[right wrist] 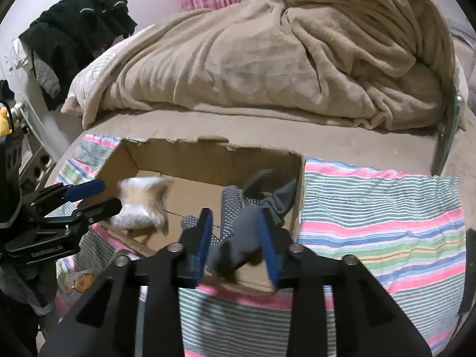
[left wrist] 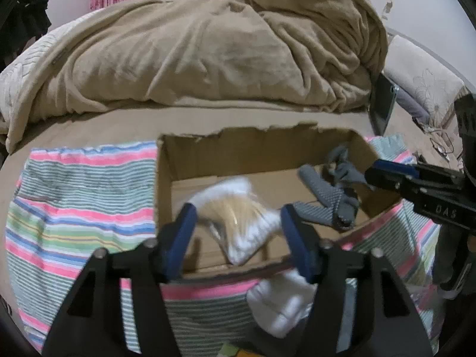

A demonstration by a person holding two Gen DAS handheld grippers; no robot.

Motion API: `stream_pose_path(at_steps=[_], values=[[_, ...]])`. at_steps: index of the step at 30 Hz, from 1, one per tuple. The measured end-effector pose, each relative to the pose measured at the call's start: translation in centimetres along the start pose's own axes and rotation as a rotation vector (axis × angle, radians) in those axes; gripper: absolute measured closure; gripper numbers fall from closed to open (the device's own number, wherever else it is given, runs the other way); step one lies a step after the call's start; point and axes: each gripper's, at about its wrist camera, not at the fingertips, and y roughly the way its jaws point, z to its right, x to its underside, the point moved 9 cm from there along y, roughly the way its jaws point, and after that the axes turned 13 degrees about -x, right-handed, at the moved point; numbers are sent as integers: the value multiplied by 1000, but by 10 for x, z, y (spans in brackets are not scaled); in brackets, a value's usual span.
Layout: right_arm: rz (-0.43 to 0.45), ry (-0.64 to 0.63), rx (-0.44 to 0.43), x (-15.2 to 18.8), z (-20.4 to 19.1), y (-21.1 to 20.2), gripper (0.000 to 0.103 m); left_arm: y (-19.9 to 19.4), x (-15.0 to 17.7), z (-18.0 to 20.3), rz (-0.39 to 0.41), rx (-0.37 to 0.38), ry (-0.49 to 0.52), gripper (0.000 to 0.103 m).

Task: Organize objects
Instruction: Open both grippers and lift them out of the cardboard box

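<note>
you were mid-drop; left gripper [left wrist: 236,229] fingers spread, white packet [left wrist: 238,220] blurred over the cardboard box [left wrist: 166,178]; right gripper [right wrist: 235,238] fingers parted around grey gloves [right wrist: 238,208] inside; next likely the white item [left wrist: 282,306] outside.

I see the white packet [left wrist: 238,223] in the box [left wrist: 166,184] as a blur, so I cannot read it. My right gripper [right wrist: 235,238] hides part of the gray gloves [right wrist: 238,208]. The white cloth [left wrist: 282,306] is half hidden.

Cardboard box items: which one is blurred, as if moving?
The clear plastic packet of cotton swabs between the open left gripper fingers; the grey dotted gloves look sharper.
</note>
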Motion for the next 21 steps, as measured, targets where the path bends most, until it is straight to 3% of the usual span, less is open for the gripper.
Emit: stream_pose_path(at_steps=[3,16,21], values=[[13,2,2,0,-4,-10,53,-14,-3,-3,17,0,-16,35],[39,-5,8,22,-33,-58,50,-86,16,-12,61,15,-32,34],[36,-15,12,38,-47,-72,41,-104,34,-13,52,19,-27,34]])
